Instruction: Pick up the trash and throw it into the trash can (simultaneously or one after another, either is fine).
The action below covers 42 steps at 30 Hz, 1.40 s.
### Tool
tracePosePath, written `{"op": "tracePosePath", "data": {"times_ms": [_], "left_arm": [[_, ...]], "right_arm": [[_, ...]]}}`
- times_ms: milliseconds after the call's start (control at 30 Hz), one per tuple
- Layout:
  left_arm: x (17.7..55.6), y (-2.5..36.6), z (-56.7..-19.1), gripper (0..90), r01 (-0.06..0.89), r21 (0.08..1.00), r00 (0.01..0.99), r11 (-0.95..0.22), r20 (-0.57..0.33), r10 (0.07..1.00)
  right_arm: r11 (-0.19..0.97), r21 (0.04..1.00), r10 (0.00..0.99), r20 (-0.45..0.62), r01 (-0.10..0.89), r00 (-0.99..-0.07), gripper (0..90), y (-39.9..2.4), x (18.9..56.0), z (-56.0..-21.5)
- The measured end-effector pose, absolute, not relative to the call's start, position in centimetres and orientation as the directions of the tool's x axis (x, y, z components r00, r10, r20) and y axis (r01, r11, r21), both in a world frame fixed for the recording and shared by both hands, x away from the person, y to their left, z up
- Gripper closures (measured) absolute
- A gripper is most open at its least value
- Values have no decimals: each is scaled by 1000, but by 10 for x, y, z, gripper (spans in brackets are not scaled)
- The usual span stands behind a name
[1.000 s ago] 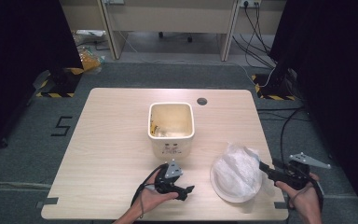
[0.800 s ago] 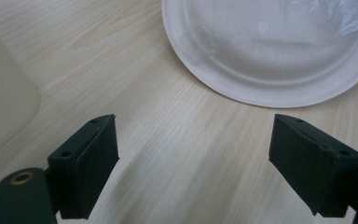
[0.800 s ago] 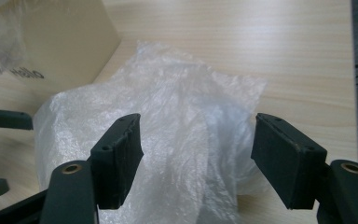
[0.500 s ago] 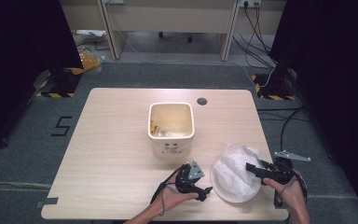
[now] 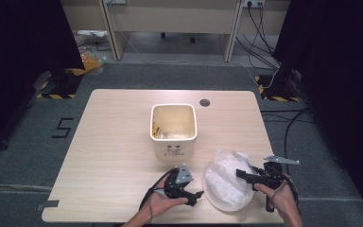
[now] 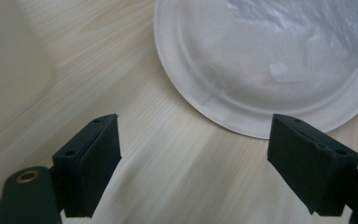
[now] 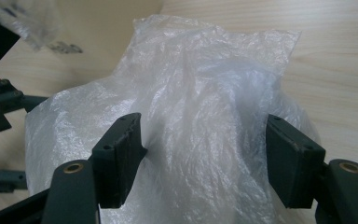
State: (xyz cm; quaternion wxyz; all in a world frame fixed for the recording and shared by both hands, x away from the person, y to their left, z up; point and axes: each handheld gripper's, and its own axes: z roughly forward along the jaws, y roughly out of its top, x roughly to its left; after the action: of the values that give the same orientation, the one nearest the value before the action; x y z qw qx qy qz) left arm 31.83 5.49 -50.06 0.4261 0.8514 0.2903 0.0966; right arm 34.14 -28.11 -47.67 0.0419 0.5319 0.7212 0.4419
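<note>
left gripper [image 5: 196,195] — jaws wide apart | right gripper [image 5: 240,173] — jaws apart

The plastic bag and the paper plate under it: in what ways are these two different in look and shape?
The plastic bag is thin, see-through and crumpled into a raised heap, while the paper plate is opaque, smooth and flat with a round rim. The bag stands between the open jaws of the right gripper; the plate lies ahead of the open left gripper, untouched. Both are whitish.
</note>
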Motion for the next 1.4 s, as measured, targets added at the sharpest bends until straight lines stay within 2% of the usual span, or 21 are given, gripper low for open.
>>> {"op": "tracePosePath", "data": {"times_ms": [133,500,967,1000,1067,1400], "left_arm": [[308,87,-502,163,438,772,788,-460,-83,611],[285,134,-510,161,485,764,734,-426,-90,673],[281,125,-515,165,483,756,728,-441,-67,683],[283,126,-516,161,496,754,726,-430,-88,682],[285,128,-516,169,494,755,709,-431,-63,703],[291,131,-519,153,517,752,691,-408,-85,718]], "right_arm": [[62,686,791,409,725,-455,337,-255,336,-478],[115,683,764,403,721,-503,337,-206,326,-478],[174,681,720,405,711,-564,340,-165,329,-479],[181,681,723,397,709,-565,340,-164,330,-478],[180,678,720,402,713,-565,340,-164,331,-478],[189,678,723,394,710,-568,336,-156,338,-479]]}}
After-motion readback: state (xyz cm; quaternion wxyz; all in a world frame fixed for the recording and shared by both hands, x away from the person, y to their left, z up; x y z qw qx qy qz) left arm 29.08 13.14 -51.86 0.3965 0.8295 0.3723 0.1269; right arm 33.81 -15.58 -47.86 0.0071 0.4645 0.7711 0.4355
